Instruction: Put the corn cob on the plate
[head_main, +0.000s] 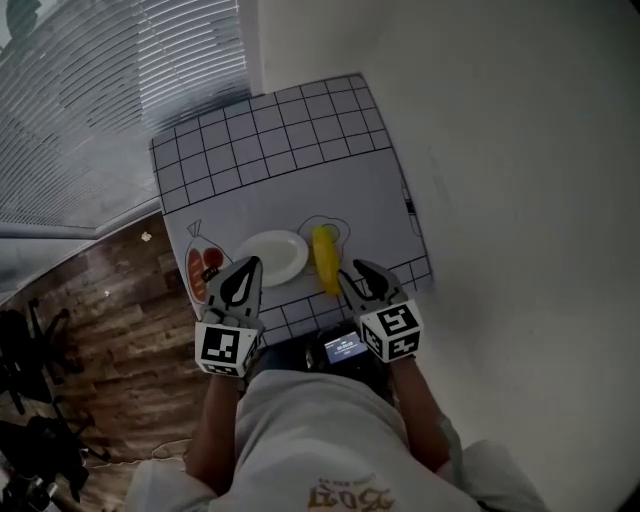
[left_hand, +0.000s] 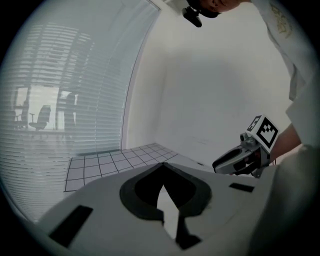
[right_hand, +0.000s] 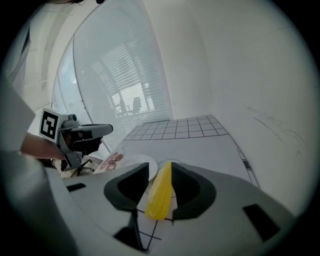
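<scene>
The corn cob (head_main: 325, 258) lies on the gridded mat (head_main: 300, 180) close to its near edge, toward the right corner, just beside the right rim of the white plate (head_main: 272, 257). The right gripper (head_main: 358, 274) hangs over that near edge, released, its jaws apart and the cob lined up in the gap just beyond them, untouched. The left gripper (left_hand: 163, 167) is over the mat's near-left corner, clenched tip to tip and empty.

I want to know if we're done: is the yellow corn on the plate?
No, the corn lies on the mat next to the plate, not on it.
</scene>
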